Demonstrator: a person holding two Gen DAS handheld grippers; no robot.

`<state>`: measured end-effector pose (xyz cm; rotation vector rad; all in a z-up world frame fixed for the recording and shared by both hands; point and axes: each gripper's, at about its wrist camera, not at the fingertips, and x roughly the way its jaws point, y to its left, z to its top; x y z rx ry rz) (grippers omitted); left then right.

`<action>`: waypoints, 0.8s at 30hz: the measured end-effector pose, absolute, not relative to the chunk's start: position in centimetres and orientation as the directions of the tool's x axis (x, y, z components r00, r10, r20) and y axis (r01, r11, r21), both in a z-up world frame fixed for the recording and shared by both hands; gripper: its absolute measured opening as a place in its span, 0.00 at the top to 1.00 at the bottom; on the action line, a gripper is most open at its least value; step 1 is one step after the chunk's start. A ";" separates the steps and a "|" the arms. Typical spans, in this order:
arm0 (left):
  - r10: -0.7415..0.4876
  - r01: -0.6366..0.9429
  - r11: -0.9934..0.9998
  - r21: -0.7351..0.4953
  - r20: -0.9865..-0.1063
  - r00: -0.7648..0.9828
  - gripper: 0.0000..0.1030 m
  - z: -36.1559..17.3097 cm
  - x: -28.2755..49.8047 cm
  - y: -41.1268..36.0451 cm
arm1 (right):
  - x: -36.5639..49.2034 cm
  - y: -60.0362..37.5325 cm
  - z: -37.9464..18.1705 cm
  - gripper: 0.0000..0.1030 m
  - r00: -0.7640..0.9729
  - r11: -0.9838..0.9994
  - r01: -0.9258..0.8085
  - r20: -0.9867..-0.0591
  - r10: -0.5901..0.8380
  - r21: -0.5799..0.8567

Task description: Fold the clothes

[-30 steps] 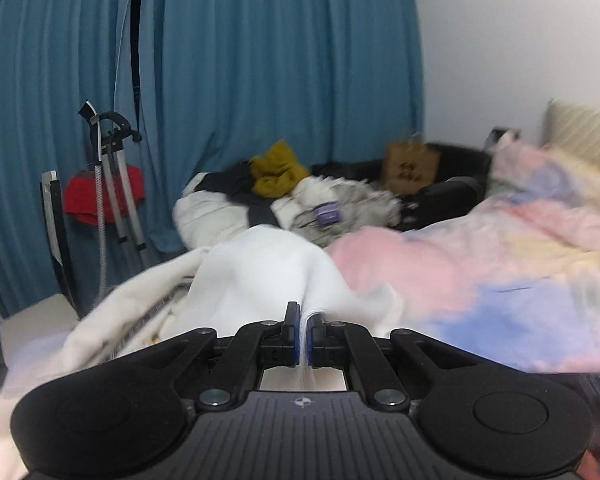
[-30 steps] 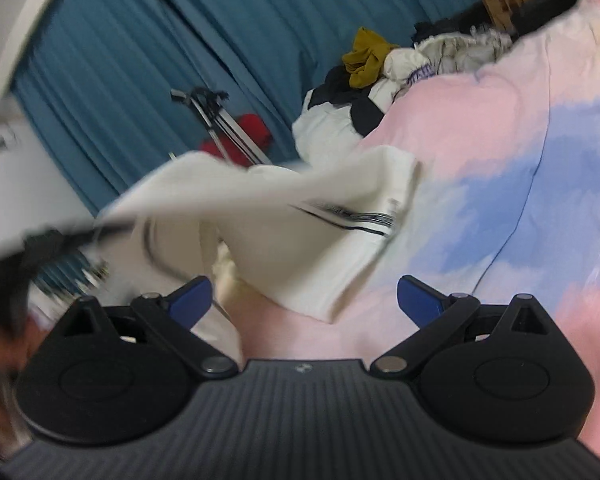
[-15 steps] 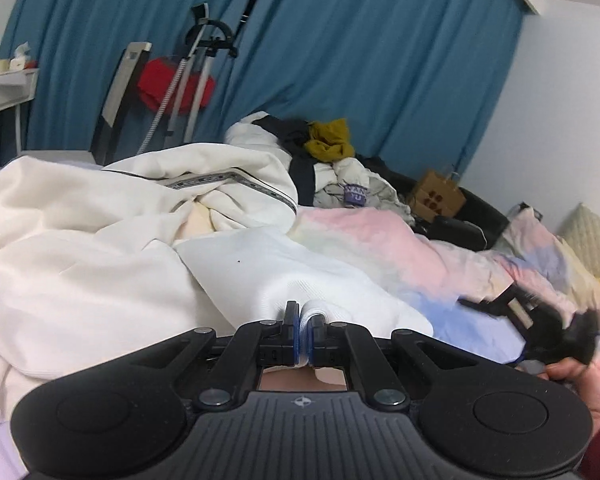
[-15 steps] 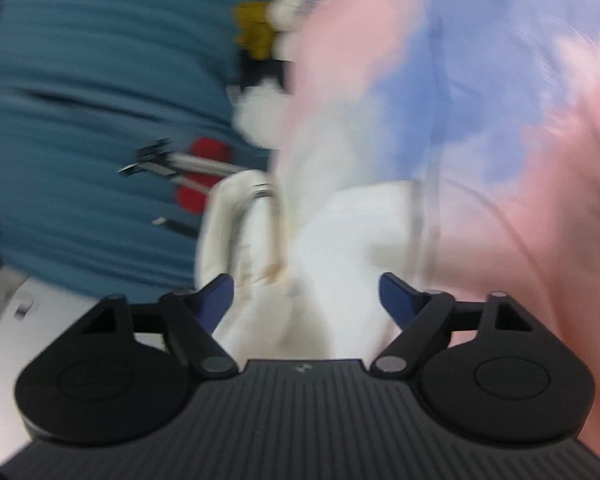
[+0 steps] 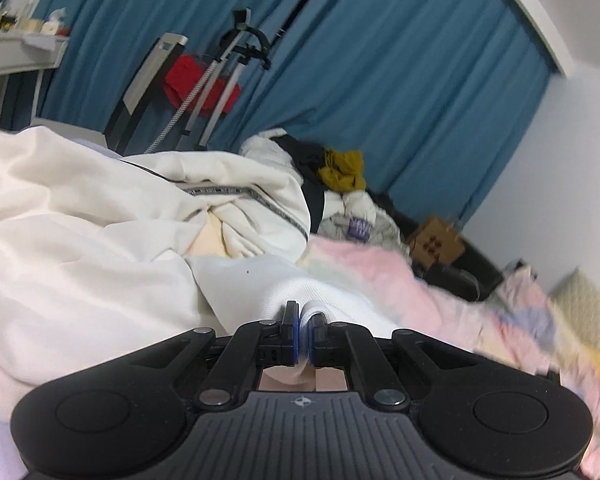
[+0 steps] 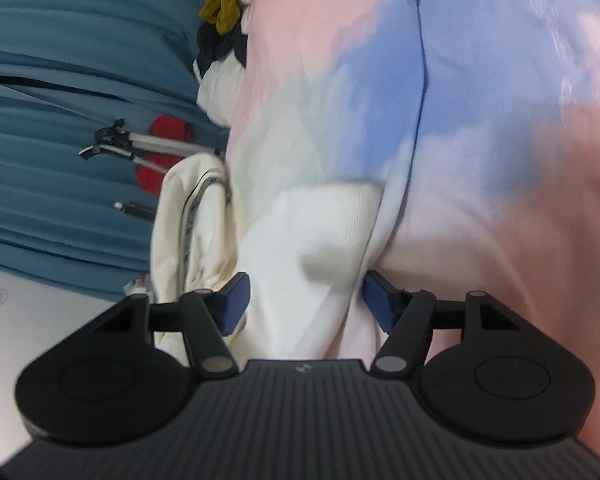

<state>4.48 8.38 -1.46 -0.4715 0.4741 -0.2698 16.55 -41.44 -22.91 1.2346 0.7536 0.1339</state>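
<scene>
A white ribbed garment lies on the pastel pink and blue bedspread. My left gripper is shut on a fold of this garment at its near edge. In the right wrist view the same white garment lies between the blue pads of my right gripper, which is open and close over it, tilted sideways. A cream garment with a grey patterned stripe is heaped to the left; it also shows in the right wrist view.
A pile of clothes with a mustard piece lies at the far end of the bed. A chair, a metal stand with a red item and blue curtains stand behind. A brown paper bag sits at right.
My left gripper has lowered the white garment onto the bed and still holds it. My right gripper has rolled sideways and moved down close over the garment, jaws still open.
</scene>
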 end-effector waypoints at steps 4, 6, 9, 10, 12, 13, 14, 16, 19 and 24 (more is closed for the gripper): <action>-0.352 0.133 0.842 -0.523 -0.345 0.870 0.96 -1.2 4.5 8.9 | 15.4 -39.5 -22.8 0.36 0.720 0.298 0.233 -0.370 0.587 0.926; -0.348 0.132 0.840 -0.526 -0.336 0.875 0.96 -1.0 4.5 8.9 | 15.9 -38.1 -23.4 0.36 0.685 0.230 0.211 -0.312 0.658 0.950; -0.337 0.125 0.838 -0.532 -0.323 0.884 0.96 -0.8 4.4 9.1 | 17.7 -36.1 -24.0 0.36 0.634 0.228 0.197 -0.302 0.712 0.953; -0.335 0.123 0.835 -0.536 -0.318 0.887 0.96 -0.7 4.3 9.2 | 18.3 -35.6 -24.0 0.36 0.620 0.244 0.194 -0.312 0.720 0.950; -0.332 0.121 0.831 -0.543 -0.311 0.891 0.96 -0.7 4.3 9.4 | 19.2 -35.5 -24.3 0.36 0.627 0.254 0.196 -0.321 0.710 0.947; -0.333 0.121 0.829 -0.546 -0.308 0.891 0.96 -0.7 4.2 9.5 | 19.6 -35.9 -24.3 0.36 0.651 0.256 0.202 -0.325 0.686 0.945; -0.333 0.121 0.827 -0.549 -0.305 0.892 0.96 -0.7 4.2 9.5 | 19.8 -36.6 -24.4 0.37 0.675 0.261 0.211 -0.334 0.658 0.942; -0.341 0.129 0.830 -0.543 -0.310 0.888 0.96 -1.0 4.2 9.2 | 20.0 -38.0 -24.2 0.53 0.713 0.297 0.240 -0.375 0.593 0.924; -0.361 0.151 0.846 -0.512 -0.341 0.868 0.96 -1.9 4.1 8.0 | 20.7 -39.8 -23.4 0.81 0.754 0.379 0.275 -0.442 0.486 0.884; -0.399 0.213 0.866 -0.452 -0.368 0.840 0.96 -3.3 3.8 5.7 | 22.1 -41.6 -20.4 0.95 0.803 0.504 0.237 -0.460 0.379 0.831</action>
